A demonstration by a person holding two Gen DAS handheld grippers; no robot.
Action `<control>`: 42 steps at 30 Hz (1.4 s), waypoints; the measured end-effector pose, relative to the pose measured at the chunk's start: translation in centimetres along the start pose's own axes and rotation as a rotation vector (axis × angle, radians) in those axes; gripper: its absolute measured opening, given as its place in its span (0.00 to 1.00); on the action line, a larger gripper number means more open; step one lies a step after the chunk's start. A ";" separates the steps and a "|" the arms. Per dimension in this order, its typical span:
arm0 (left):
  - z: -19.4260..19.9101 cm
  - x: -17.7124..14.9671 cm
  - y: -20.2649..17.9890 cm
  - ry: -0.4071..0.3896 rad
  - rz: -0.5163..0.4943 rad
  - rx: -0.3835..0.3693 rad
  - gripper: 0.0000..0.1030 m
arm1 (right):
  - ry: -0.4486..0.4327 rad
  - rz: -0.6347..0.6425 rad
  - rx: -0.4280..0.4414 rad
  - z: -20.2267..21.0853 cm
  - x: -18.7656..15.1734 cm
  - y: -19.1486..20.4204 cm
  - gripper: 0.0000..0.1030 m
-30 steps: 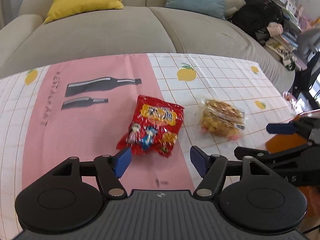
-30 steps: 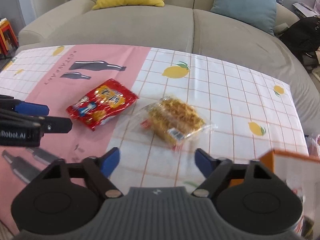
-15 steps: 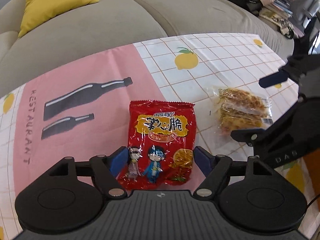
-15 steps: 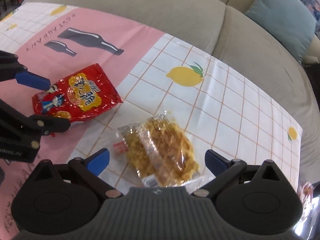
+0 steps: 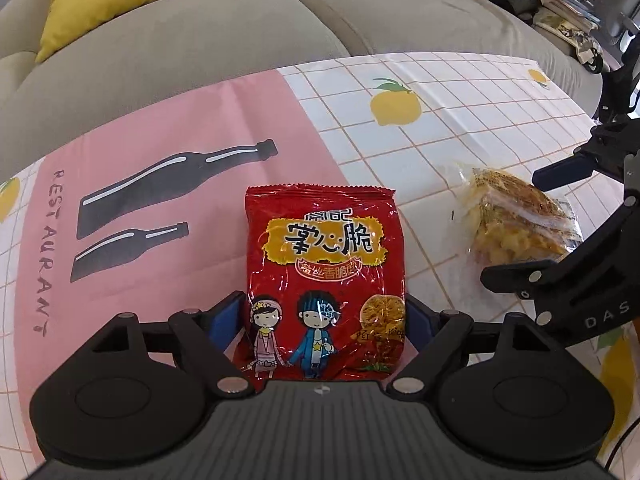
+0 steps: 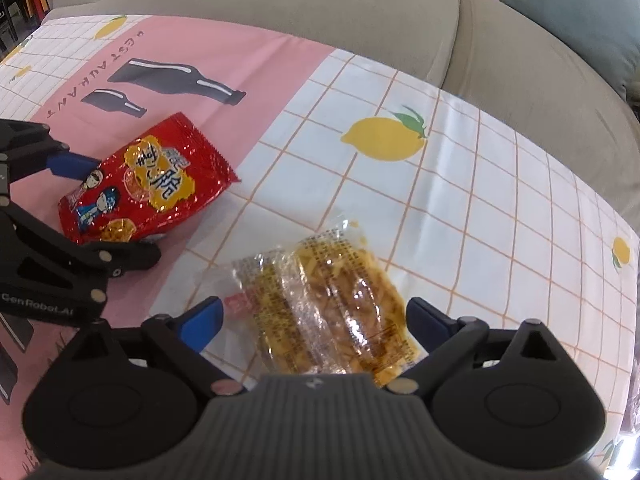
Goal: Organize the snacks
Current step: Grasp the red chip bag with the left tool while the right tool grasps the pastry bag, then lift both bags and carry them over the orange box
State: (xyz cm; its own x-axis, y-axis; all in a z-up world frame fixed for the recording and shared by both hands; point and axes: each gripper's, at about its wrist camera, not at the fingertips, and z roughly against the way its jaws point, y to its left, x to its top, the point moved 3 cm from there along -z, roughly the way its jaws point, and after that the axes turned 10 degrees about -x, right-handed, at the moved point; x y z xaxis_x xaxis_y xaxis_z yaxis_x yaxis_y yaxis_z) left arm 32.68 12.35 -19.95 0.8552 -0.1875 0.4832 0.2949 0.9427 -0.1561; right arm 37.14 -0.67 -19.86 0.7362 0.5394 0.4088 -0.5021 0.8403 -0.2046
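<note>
A grey sofa [image 5: 224, 60] ran along the far edge of the table [image 6: 500, 208], with a yellow cushion [image 5: 108, 0] on its left and a blue one [image 6: 580, 8] on its right. The table wore a cloth, pink with dark printed bottles [image 5: 168, 176] on the left, white grid with lemons [image 6: 384, 138] on the right.

The red bag [image 5: 324, 276] lay flat on the pink part, right of the bottles, printed with two cartoon children and yellow lettering. The left tongs [image 5: 324, 314] stood wide, a blue pad on each side of its near end, one beside each edge; whether they touched it I could not tell.

The clear pack [image 6: 324, 304] of yellow-brown crisps lay right of the red bag, on the grid. The right tongs [image 6: 316, 322] were spread wide around its near end, not yet closed.
</note>
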 end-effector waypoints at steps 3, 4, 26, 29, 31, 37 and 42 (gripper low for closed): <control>0.1 -0.1 -0.2 -0.006 0.016 0.000 0.86 | 0.001 0.020 -0.028 -0.2 -0.3 0.2 0.84; 0.2 -0.2 -0.3 -0.006 0.022 0.003 0.84 | -0.003 0.024 -0.036 -0.1 -0.3 0.3 0.82; 8.7 -4.8 -4.9 -0.144 0.269 -0.011 0.79 | 0.009 -0.216 0.004 6.9 -6.5 2.3 0.55; 10.6 -5.2 -5.9 -0.174 0.281 -0.019 0.79 | -0.004 -0.275 0.035 8.7 -7.9 2.4 0.54; 11.8 -5.6 -6.5 -0.189 0.298 -0.025 0.79 | -0.019 -0.311 0.059 10.2 -8.8 2.4 0.53; 14.6 -6.5 -8.4 -0.218 0.322 -0.050 0.79 | -0.063 -0.400 0.107 14.5 -11.3 2.1 0.52; 16.8 -6.9 -10.6 -0.227 0.303 -0.077 0.79 | -0.132 -0.435 0.122 18.9 -13.1 1.6 0.52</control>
State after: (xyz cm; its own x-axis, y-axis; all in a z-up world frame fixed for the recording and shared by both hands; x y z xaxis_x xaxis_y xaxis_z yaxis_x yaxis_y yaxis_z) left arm 16.45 8.24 -7.19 0.7951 0.1706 0.5820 0.0816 0.9208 -0.3815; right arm 18.14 -7.43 -8.72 0.8301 0.1205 0.5444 -0.2151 0.9700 0.1134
